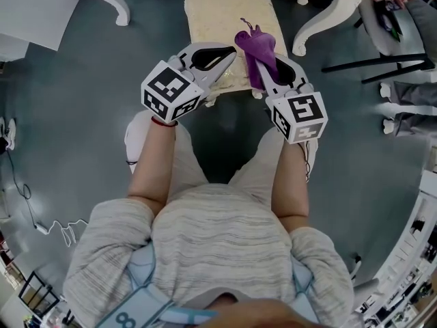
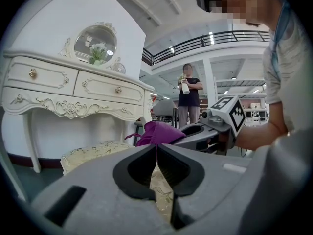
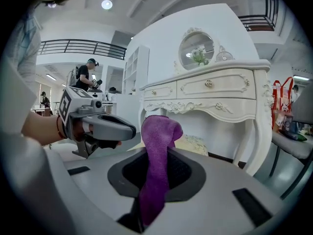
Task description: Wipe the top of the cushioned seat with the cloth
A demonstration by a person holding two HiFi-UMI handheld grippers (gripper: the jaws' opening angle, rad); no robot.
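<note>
Purple cloth (image 1: 256, 50) is clamped in the right tool (image 3: 155, 155); the left tool (image 2: 156, 153), closed and empty, sits beside it. Seat (image 1: 212, 19) lies just ahead, dresser (image 3: 215, 89) beyond.

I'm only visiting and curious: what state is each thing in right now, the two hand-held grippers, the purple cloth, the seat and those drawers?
Left gripper: shut, empty.
Right gripper: shut on the cloth.
Cloth: bunched, sticking up out of the right gripper, over the seat's near edge; contact unclear.
Seat: upright on the floor.
Drawers: closed.
</note>
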